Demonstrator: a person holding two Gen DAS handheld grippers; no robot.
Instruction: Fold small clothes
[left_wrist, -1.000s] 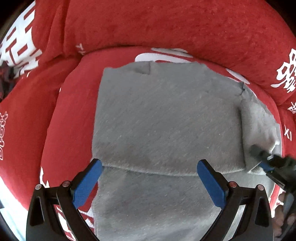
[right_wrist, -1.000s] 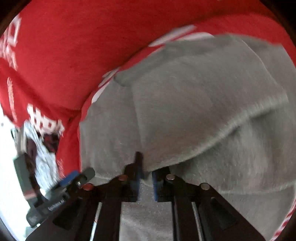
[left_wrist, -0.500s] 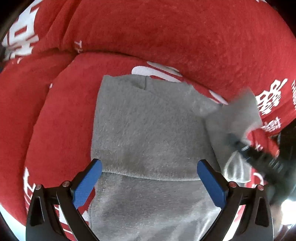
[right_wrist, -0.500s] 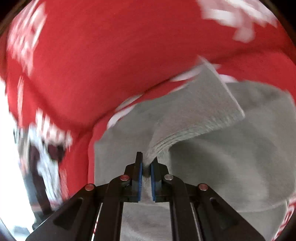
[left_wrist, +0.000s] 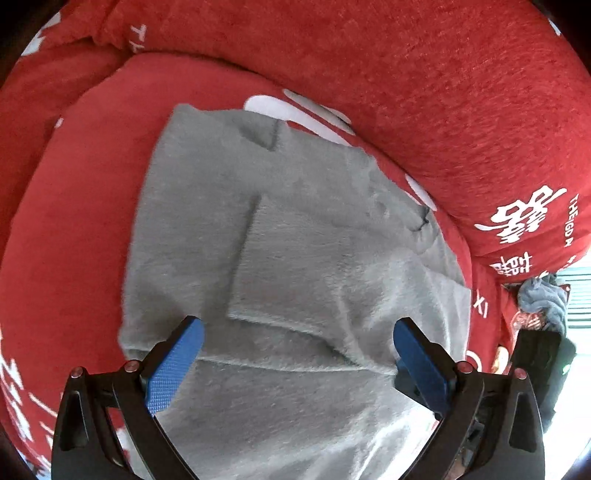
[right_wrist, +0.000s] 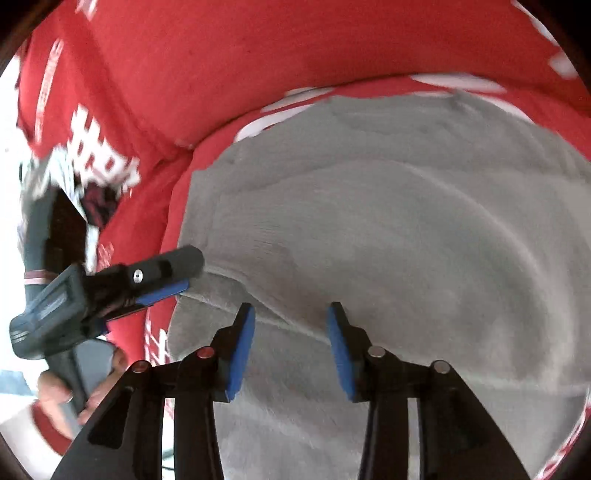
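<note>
A grey fuzzy garment (left_wrist: 295, 258) lies on a red sofa seat, with a flap folded over from its right side onto its middle. My left gripper (left_wrist: 295, 354) is open and empty, hovering over the garment's near fold. My right gripper (right_wrist: 291, 347) is open and empty above the same garment (right_wrist: 406, 240). The left gripper also shows in the right wrist view (right_wrist: 177, 273) at the garment's left edge.
The red sofa cushion (left_wrist: 74, 221) with white lettering carries the garment, and its backrest (left_wrist: 406, 74) rises behind. A bundle of grey cloth (left_wrist: 543, 299) lies at the far right. The person's hand (right_wrist: 74, 387) holds the left gripper's handle.
My right gripper carried the garment's right flap over onto the middle, then opened and let it go. The left gripper stayed open above the garment.
</note>
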